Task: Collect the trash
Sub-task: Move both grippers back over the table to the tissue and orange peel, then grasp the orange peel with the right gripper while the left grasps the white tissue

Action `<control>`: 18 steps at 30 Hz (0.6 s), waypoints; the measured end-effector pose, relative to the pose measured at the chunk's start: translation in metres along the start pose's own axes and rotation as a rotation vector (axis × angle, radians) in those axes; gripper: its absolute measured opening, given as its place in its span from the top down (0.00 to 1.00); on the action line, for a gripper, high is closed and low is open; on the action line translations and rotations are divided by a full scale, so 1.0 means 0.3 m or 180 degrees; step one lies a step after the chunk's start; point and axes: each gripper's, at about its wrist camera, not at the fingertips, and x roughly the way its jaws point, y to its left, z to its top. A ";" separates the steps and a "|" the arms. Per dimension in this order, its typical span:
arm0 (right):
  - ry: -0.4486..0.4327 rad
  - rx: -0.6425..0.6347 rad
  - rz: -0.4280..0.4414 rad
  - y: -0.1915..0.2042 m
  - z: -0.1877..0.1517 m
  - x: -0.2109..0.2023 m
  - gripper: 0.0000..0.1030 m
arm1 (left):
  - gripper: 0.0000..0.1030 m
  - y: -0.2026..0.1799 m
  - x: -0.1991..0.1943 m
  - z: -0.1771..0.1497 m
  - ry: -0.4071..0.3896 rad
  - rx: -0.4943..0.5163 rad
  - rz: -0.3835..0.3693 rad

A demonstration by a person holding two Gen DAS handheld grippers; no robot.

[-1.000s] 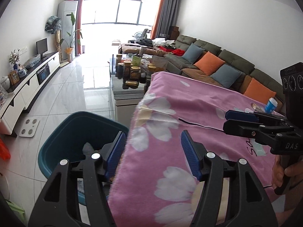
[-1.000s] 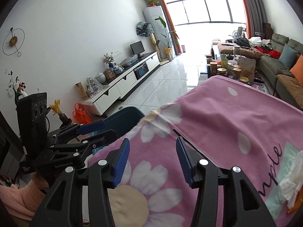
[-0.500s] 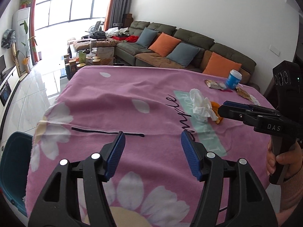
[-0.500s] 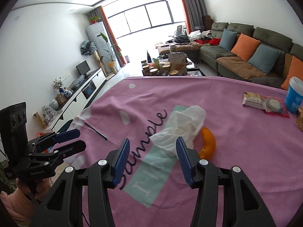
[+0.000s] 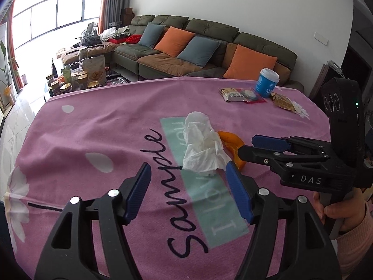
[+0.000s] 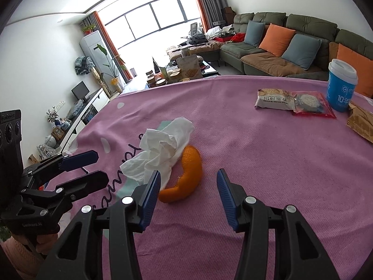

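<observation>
We hold our left gripper (image 5: 187,184) above the pink blanket (image 5: 93,126), its jaws just widened and empty, with the crumpled tissue (image 5: 202,147) lying just beyond its tips. Our right gripper (image 6: 188,186) is open too, gripping nothing, with the orange peel (image 6: 188,175) just ahead between its tips, touching the tissue's right edge. Far right lie snack wrappers (image 6: 293,100) beside a blue cup (image 6: 341,85).
</observation>
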 end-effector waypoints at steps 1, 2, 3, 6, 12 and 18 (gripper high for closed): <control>0.0001 0.0007 0.0010 -0.003 -0.001 0.000 0.53 | 0.36 -0.004 0.014 0.007 0.0036 0.0004 -0.0012; 0.0001 0.0012 0.0023 -0.006 0.000 0.000 0.54 | 0.36 -0.012 0.031 0.015 0.0074 0.0017 -0.0021; -0.0002 0.0018 0.0032 -0.010 0.000 -0.001 0.54 | 0.36 -0.020 0.050 0.021 0.0111 0.0038 -0.0015; 0.0009 0.0024 0.0055 -0.016 0.000 -0.002 0.54 | 0.36 -0.033 0.113 0.041 0.0232 0.0063 0.0017; 0.0037 0.0035 0.0101 -0.027 0.003 -0.002 0.54 | 0.40 -0.037 0.219 0.059 0.0450 0.0053 0.0035; 0.0078 0.0016 0.0127 -0.024 0.010 0.007 0.54 | 0.72 -0.054 0.241 0.070 0.0448 0.0107 0.0040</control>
